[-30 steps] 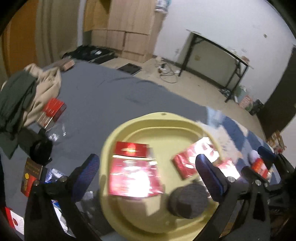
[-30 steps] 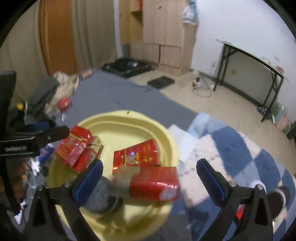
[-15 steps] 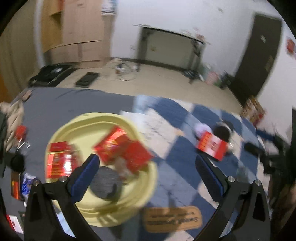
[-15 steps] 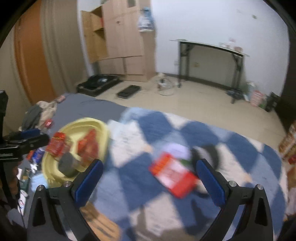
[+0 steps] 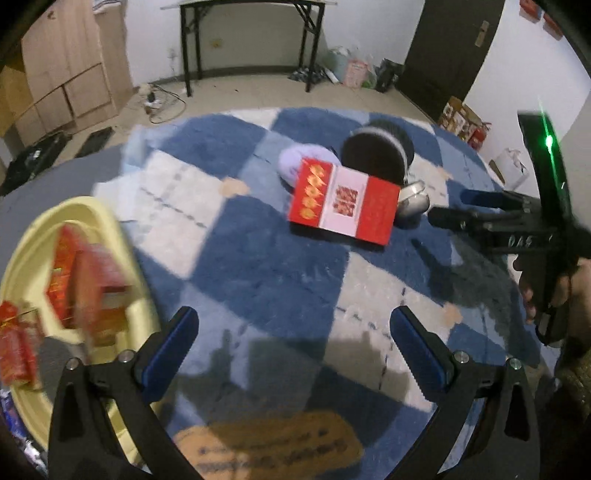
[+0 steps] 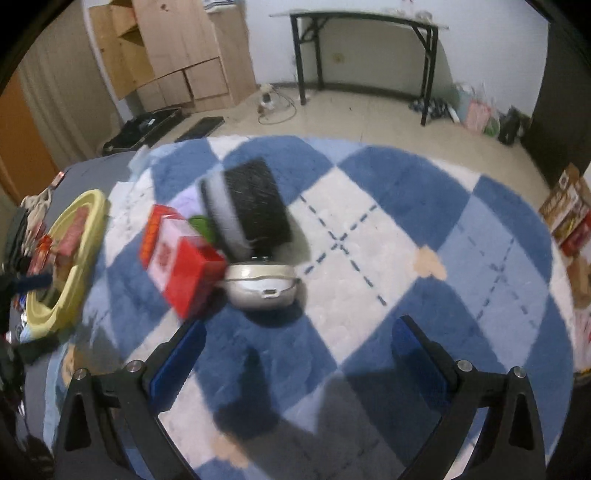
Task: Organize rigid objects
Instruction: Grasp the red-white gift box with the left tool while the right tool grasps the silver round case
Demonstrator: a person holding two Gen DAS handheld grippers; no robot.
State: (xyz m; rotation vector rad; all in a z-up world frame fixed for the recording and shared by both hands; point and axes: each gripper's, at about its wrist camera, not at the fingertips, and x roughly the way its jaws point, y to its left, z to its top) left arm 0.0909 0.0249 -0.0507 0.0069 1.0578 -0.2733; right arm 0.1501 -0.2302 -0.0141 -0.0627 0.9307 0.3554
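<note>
Left gripper (image 5: pixel 293 341) and right gripper (image 6: pixel 297 343), both wide apart, empty.

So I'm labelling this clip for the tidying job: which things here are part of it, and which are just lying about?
Job:
red box
yellow basin holding red packs
silver case
black brush
left claw and right claw, both open

Lying about:
rug
black table
wooden cabinet

A box (image 5: pixel 343 205) lies on the rug (image 5: pixel 236 258) in mid-scene. Just behind it sit a round brush (image 5: pixel 373 151) and a pad (image 5: pixel 299 162); a small case (image 6: pixel 262 284) touches the box's right end. Far left, a basin (image 5: pixel 96 221) at the rug's edge holds several packets (image 5: pixel 81 280). Behind the rug, across bare floor, a table (image 6: pixel 365 44) stands against the far wall, cabinets (image 6: pixel 177 55) to its left.
</note>
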